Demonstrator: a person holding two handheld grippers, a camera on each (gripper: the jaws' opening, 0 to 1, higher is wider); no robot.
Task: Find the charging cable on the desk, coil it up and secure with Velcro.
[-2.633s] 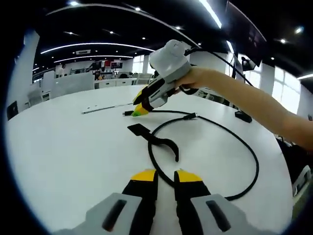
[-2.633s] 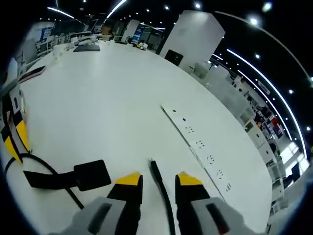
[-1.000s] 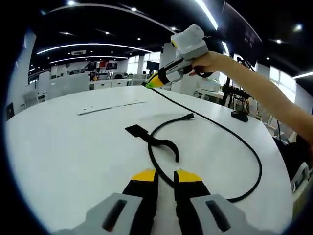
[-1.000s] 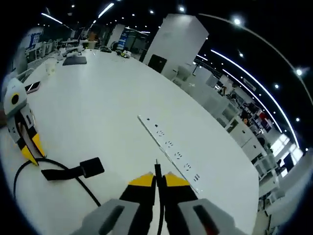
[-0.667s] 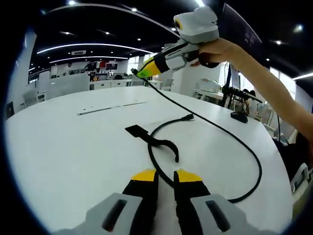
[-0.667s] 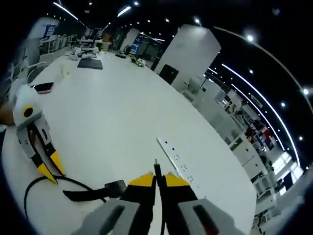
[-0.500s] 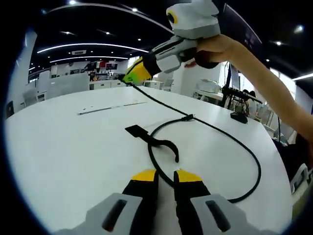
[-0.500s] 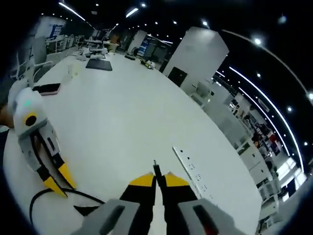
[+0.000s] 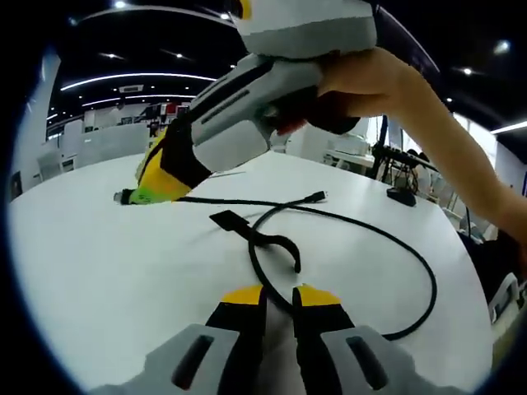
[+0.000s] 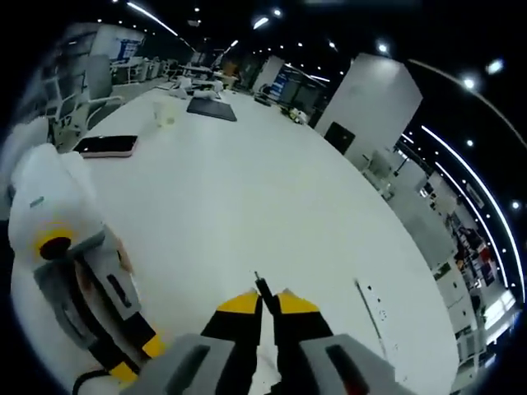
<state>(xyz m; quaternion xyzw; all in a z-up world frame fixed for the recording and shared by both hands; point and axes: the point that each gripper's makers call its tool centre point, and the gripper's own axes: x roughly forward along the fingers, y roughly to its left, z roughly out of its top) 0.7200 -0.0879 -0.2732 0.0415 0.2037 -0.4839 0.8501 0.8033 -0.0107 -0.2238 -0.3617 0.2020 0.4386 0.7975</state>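
Black charging cable (image 9: pixel 362 234) lies looped on the white desk (image 9: pixel 99 263), Velcro strap (image 9: pixel 247 230) on it inside the loop | left gripper (image 9: pixel 278 298) jaws pinched on the cable's near bend, likely anchoring it | right gripper (image 9: pixel 136 196) clamps one cable end (image 10: pixel 261 286), carrying it across over the strap, probably to form a coil.

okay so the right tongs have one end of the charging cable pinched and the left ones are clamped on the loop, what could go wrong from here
The right tongs hold only the plug tip of the charging cable, so a tug could probably slip it free. The left tongs pin the loop against the white desk; pulling hard may drag it out of shape. The Velcro strap lies loose across the loop and could get tangled in as the coil forms.
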